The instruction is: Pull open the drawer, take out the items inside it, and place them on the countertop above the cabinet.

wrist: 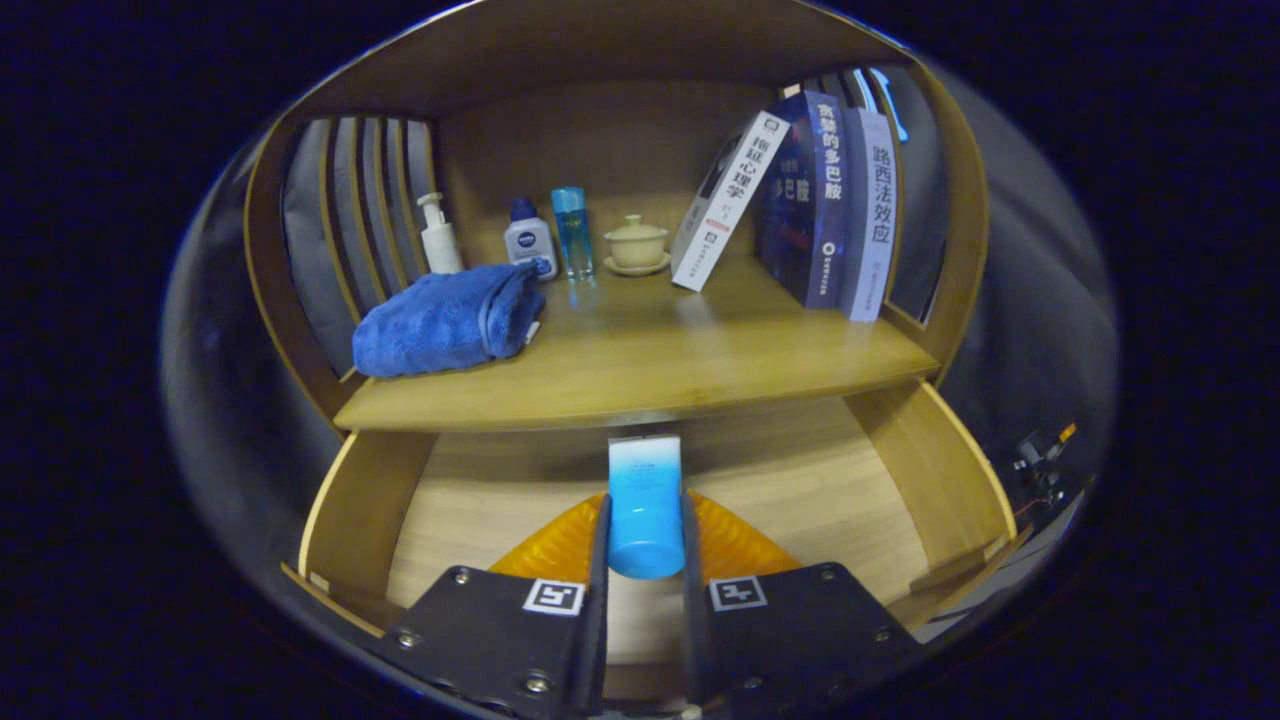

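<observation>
Between my fingers sat a blue squeeze tube [645, 505], cap end toward the camera, flat crimped end pointing away at the countertop edge — my gripper [645, 545] was closed narrowly on it, both fingers pressing its sides. Under the tube lay the open drawer [365, 510], pulled well out, its pale wooden floor bare wherever I could see past my fingers; whether anything else hid beneath them I could not tell.

Pulling the drawer open was done, by my reading. A rolled blue towel [445, 320] already lay on the left of the countertop [640, 370], so it may have been an item taken out and placed, though it could as well have belonged there. Behind the towel stood a white pump bottle [438, 235], a small lotion bottle [528, 240], a clear blue bottle [572, 232] and a lidded tea cup [636, 243] on its saucer. To the right were three books [810, 205], the nearest one leaning.

What remained for me, I judged, was lifting the tube clear of the shelf edge and setting it on the bare middle of the countertop — there was open wood between the towel and the books.
</observation>
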